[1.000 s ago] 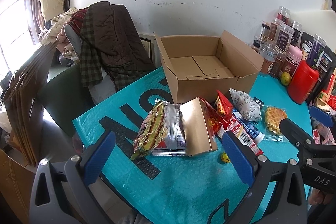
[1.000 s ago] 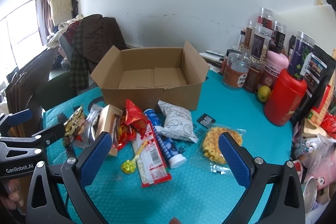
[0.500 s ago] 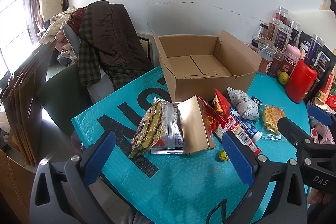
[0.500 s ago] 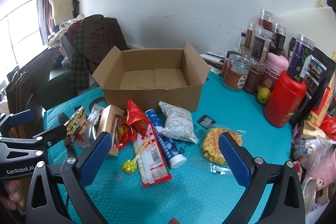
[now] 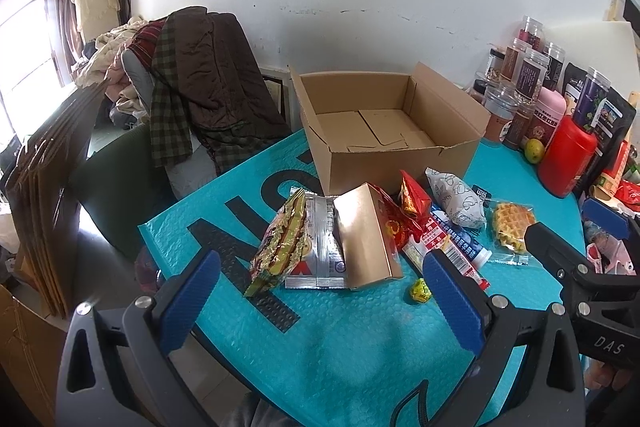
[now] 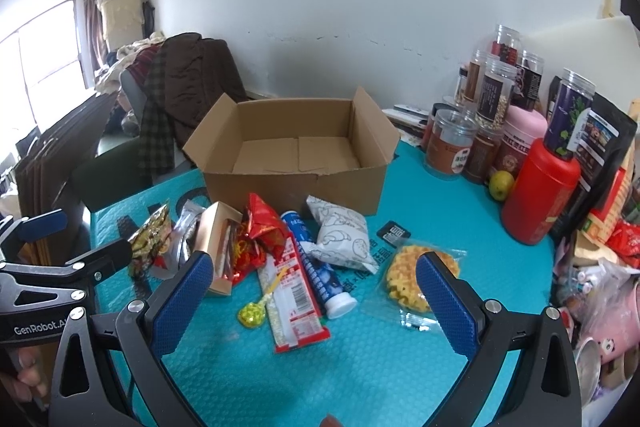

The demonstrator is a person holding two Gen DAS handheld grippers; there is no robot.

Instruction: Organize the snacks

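The teal mat (image 6: 360,367) covers the table and carries everything; at its far edge stands the open cardboard box (image 6: 296,183), flaps out, its floor bare, so nothing looks packed yet; jars (image 6: 452,143) and a red canister (image 6: 536,195) crowd the far right corner, out of the job. In front of the box, near the middle of the mat, the snacks lie in a loose overlapping row: toward the left edge a foil noodle pack (image 5: 280,243) leaning on a silver pouch (image 5: 320,247), then a gold carton (image 5: 368,231), a red bag (image 6: 260,227), a long red-and-white packet (image 6: 294,295) with a blue tube (image 6: 316,267) beside it, a white bun bag (image 6: 344,239), a waffle (image 6: 408,275) in clear wrap nearest the right edge, and a small yellow candy (image 6: 252,315) toward the near edge. Both claws hang released above the near edge, holding nothing: the left gripper (image 5: 320,295) faces the noodle pack and carton, the right gripper (image 6: 316,299) faces the long packet and candy. My judgement: start with the outlying pieces, the waffle for the right and the noodle pack for the left; come down straight, close across the narrow side, and lift clear before swinging over the box wall, so that neighbours are not dragged; the bags will likely crumple, so close gently.
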